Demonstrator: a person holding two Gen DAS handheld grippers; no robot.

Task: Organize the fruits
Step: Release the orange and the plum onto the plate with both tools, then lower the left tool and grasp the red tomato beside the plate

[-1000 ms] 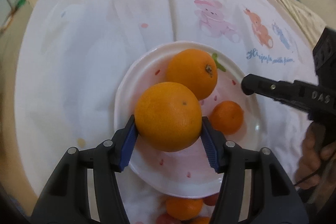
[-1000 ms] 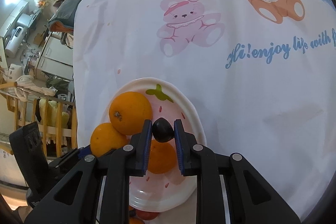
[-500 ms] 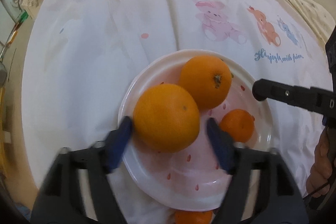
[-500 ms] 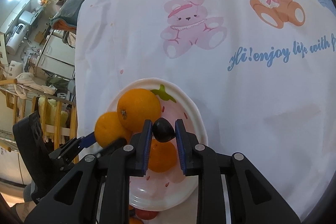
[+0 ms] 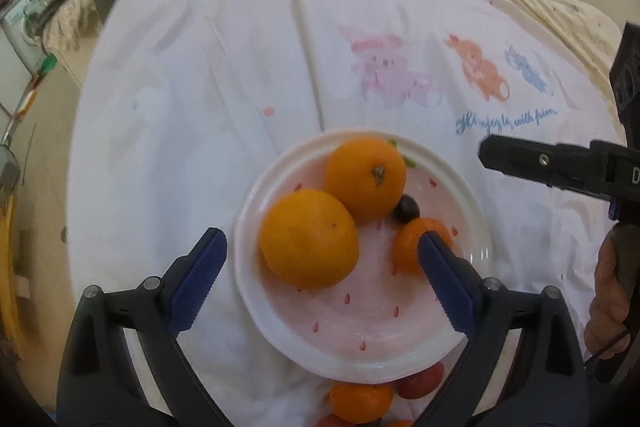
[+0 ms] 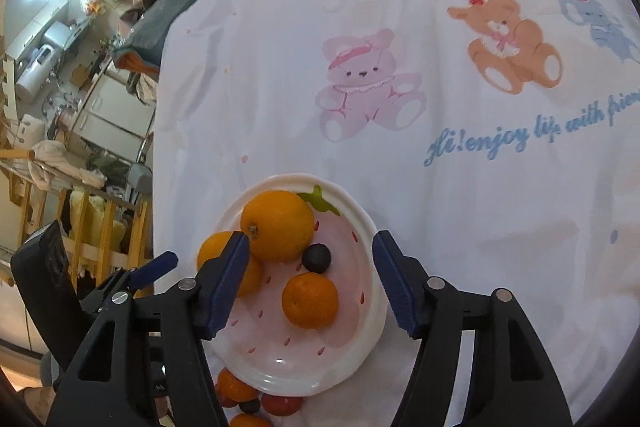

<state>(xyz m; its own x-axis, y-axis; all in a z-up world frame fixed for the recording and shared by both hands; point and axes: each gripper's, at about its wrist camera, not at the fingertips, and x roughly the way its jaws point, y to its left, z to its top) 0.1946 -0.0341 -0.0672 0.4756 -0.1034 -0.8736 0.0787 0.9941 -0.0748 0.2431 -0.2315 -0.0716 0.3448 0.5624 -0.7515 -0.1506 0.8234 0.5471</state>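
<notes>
A white plate with a strawberry print [image 5: 400,343] [image 6: 360,351] holds two big oranges [image 5: 308,238] [image 5: 365,179], a small mandarin [image 5: 408,243] [image 6: 310,300] and a dark plum [image 5: 406,209] [image 6: 316,257]. My left gripper [image 5: 322,269] is open, its fingers on either side of the near orange, above the plate. My right gripper [image 6: 311,281] is open and empty above the plate, with the plum and the mandarin between its fingers. In the left wrist view it shows as a black finger [image 5: 528,159] at the right.
A white cloth with bear prints [image 6: 370,87] covers the table. More loose fruit, mandarins and red ones, lies just off the plate's near rim [image 5: 362,401] [image 6: 236,385]. The table's left edge drops to a cluttered room [image 6: 80,107].
My left gripper opened and let the big orange rest on the plate, then drew back. My right gripper opened and dropped the dark plum onto the plate beside the far orange.
</notes>
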